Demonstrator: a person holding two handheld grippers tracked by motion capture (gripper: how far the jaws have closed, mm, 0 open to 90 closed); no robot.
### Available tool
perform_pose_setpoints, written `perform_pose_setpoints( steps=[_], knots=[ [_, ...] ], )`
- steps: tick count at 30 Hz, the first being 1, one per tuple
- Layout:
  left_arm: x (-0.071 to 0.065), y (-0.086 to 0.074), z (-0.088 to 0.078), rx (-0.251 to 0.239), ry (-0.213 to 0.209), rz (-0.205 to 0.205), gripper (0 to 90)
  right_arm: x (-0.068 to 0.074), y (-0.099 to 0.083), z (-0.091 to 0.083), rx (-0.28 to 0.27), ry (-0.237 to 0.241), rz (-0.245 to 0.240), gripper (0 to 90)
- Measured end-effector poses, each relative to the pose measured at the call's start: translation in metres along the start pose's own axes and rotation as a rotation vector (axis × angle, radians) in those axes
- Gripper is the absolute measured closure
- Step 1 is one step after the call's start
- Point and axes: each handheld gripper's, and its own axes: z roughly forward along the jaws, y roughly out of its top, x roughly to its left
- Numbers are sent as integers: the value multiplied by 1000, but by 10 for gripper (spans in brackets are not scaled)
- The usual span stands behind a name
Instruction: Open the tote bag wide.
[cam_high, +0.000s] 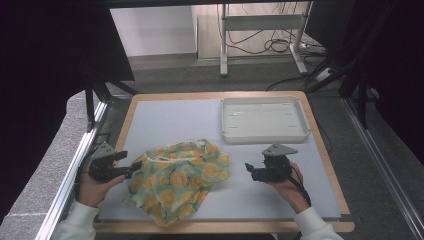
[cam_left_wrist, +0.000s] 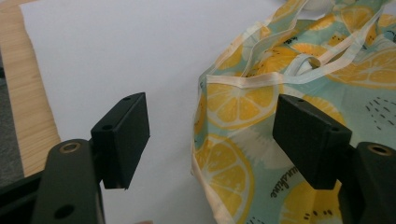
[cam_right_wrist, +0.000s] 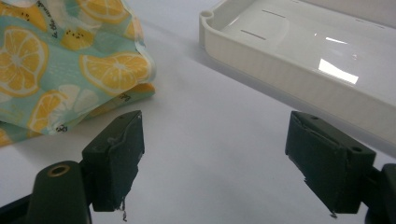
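1. Nearest the high camera, two sleeved forearms came in from the bottom edge, each hand holding a pair of tongs over the table (cam_high: 170, 112).
2. Between them lay a crumpled cloth bag (cam_high: 177, 179) printed with lemon slices on a pale green ground, near the table's front edge, with its thin handles bunched on top.
3. At the bag's left side, the left tongs (cam_high: 131, 166) pointed toward it, resting low over the table.
4. In the left gripper view, the left tongs (cam_left_wrist: 212, 135) stood wide apart and released; the bag's hemmed edge (cam_left_wrist: 243, 84) lay between and beyond them, while the pads did not press on it.
5. On the other side of the bag and apart from it, the right tongs (cam_high: 251, 171) pointed left toward the cloth.
6. In the right gripper view, the right tongs (cam_right_wrist: 215, 158) were also spread open, with bare table surface between them and the bag (cam_right_wrist: 70, 65) off to the upper left.
7. Farther back on the right, a shallow white tray (cam_high: 264, 134) sat well apart from the bag.
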Motion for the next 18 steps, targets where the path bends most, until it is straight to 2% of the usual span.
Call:
perform_pose_setpoints(
  steps=[5, 18],
  knots=[
    [-5, 3, 1, -2, -16, 8, 275, -1, -3, -3, -10, 0, 4, 201],
    [-6, 7, 0, -3, -11, 27, 276, 0, -10, -8, -10, 1, 4, 207]
  ],
)
